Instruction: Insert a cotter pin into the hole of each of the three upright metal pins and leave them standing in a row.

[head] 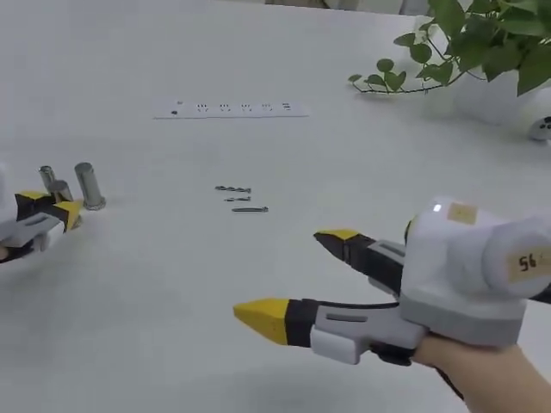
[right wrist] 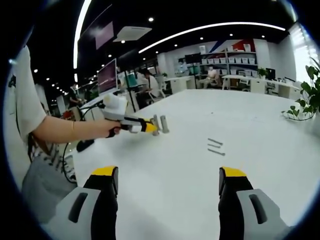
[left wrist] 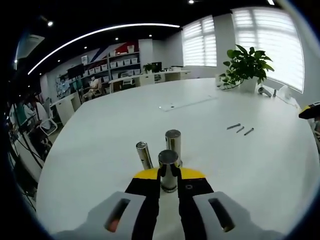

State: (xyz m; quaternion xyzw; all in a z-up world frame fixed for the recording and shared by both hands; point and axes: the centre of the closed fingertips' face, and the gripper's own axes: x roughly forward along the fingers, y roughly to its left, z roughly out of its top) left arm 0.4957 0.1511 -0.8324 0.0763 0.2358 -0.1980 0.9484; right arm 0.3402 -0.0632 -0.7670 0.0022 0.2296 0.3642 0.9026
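**Left gripper** [left wrist: 168, 176]: held low and level just above the table [head: 155, 284]. In the right gripper view a bare forearm reaches out straight behind it. The jaws are clamped on the nearest metal pin [left wrist: 168, 165], which stands upright between the yellow tips.

**Second metal pin** [left wrist: 173, 144]: upright on the table, just beyond the left jaw tips and close behind the held pin.

**Third metal pin** [left wrist: 144, 154]: upright, just beyond the left jaw tips and slightly to their left, beside the other two.

**Right gripper** [head: 300, 275]: gripped in a hand [head: 482, 374] at the lower right of the head view, pointing forward and to the left. The jaws are spread wide with nothing between them.

**Cotter pins** [head: 240, 199]: three, lying flat and roughly parallel in a small group. They are ahead of the right jaws and well clear of the tips. They lie off to the right of the left jaws, well apart from the metal pins.

**Power strip** [head: 231, 109]: white, flat on the table, beyond the cotter pins.

**Pot** [head: 495, 96]: white, far off to the right of the right jaws. It holds a leafy green plant [head: 482, 34], one stem trailing over the tabletop.
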